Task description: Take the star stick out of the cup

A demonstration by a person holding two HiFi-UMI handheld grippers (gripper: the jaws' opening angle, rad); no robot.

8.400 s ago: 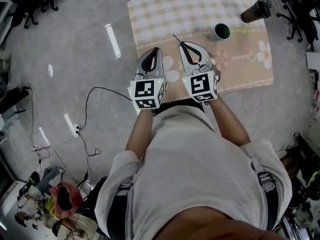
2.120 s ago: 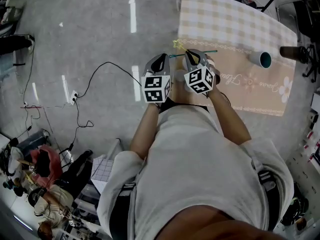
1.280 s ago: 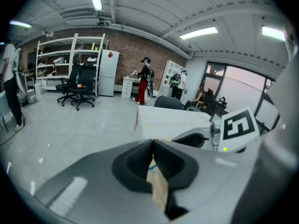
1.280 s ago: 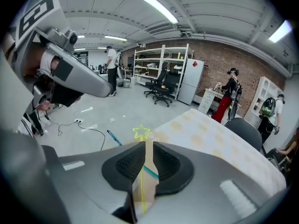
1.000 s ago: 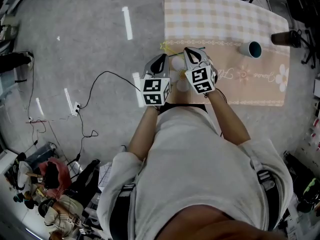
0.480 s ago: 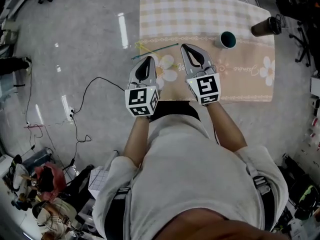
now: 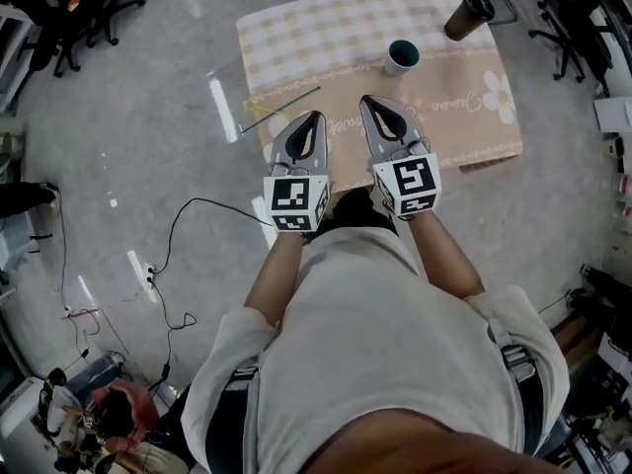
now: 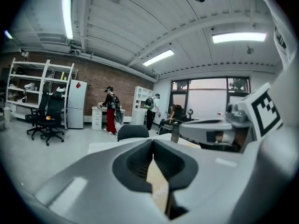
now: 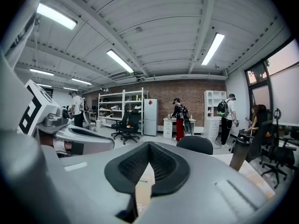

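Star stick [image 7: 284, 108] is lying out of the cup [image 7: 402, 56], along the table's [image 7: 326, 28] left edge, well apart from it. Only the head view is showing this. Left gripper [image 7: 315, 118] and right gripper [image 7: 368, 101] are hovering over the table's near edge. The gripper views are showing both sets of jaws pressed together and empty, with the tumbler [image 9: 239, 154] ahead of the right one.

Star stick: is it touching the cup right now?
Apart. Head view shows the star stick lying at the table's left edge, the cup standing well clear.
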